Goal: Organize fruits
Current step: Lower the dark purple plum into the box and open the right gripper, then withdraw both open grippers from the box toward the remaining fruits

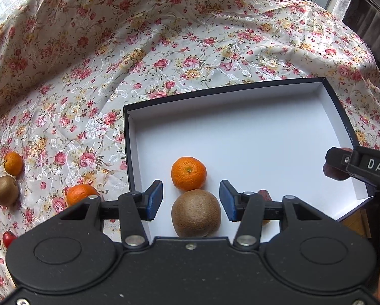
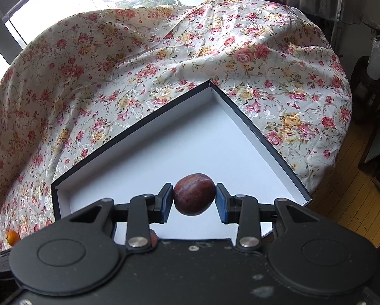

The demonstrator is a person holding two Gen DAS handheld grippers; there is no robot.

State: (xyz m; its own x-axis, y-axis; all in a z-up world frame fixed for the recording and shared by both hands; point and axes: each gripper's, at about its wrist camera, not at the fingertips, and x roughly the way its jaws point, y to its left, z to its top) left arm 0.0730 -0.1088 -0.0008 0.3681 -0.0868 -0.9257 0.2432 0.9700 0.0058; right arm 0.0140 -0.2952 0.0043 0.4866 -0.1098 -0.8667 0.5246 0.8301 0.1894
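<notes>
A black box with a white inside (image 1: 240, 137) lies on the floral cloth. In it sit an orange (image 1: 188, 173) and a kiwi (image 1: 196, 213), touching. My left gripper (image 1: 191, 200) is open, its blue pads either side of the kiwi with gaps. A dark red fruit (image 1: 264, 195) is partly hidden behind the right finger. My right gripper (image 2: 194, 202) is shut on a dark red plum (image 2: 194, 193) above the box (image 2: 190, 137); it also shows in the left wrist view (image 1: 342, 167).
On the cloth left of the box lie an orange (image 1: 80, 194), another orange (image 1: 13, 163), a kiwi (image 1: 5, 190) and small red tomatoes (image 1: 9, 237). The table edge and wooden floor (image 2: 342, 203) are on the right.
</notes>
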